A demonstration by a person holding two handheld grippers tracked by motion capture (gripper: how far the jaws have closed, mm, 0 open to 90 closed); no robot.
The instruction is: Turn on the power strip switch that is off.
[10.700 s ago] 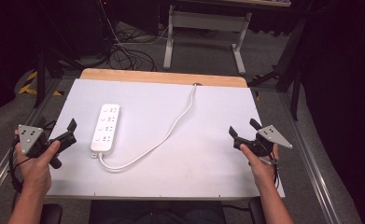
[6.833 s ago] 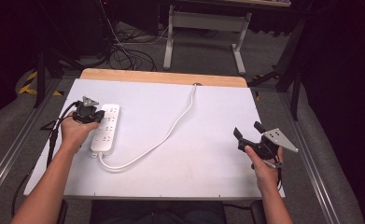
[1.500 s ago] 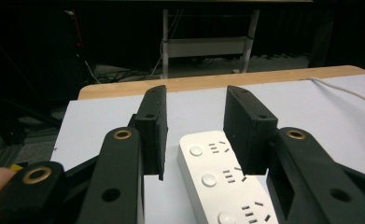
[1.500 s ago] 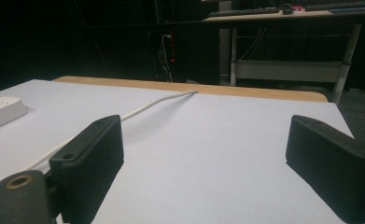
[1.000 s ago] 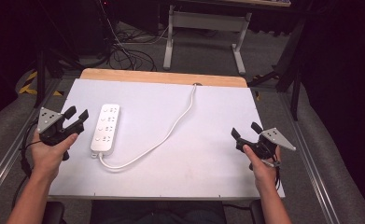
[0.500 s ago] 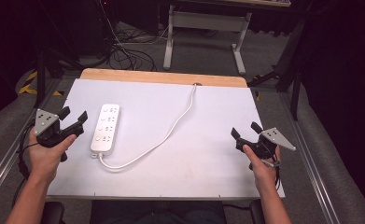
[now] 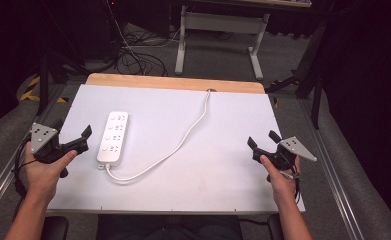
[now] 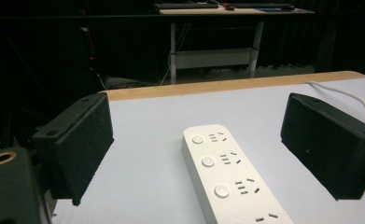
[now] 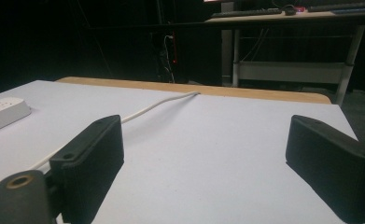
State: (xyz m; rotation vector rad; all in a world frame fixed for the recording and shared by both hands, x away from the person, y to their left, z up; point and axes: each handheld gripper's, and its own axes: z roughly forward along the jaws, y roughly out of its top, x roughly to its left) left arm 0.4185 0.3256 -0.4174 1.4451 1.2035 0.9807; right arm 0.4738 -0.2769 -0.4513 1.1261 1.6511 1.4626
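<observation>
Left claw (image 7: 74, 141) wide open, empty, just left of power strip (image 7: 113, 137). Right claw (image 7: 263, 142) wide open, empty, near table's (image 7: 223, 125) right edge.

A: Where does the high view look from?

B: From above the person's side, facing forward and down across the whole white surface (image 7: 223, 150), with dark floor beyond.

A: And the left gripper view?

B: It sits low, close over the surface, looking along its jaws toward the far wooden edge (image 8: 227, 86); the power strip (image 8: 231, 177) lies near.

A: The right gripper view?

B: Also low, facing the same far edge. Both share the strip's cable (image 9: 157, 106), and probably the same dim background desk (image 9: 283, 18).
</observation>
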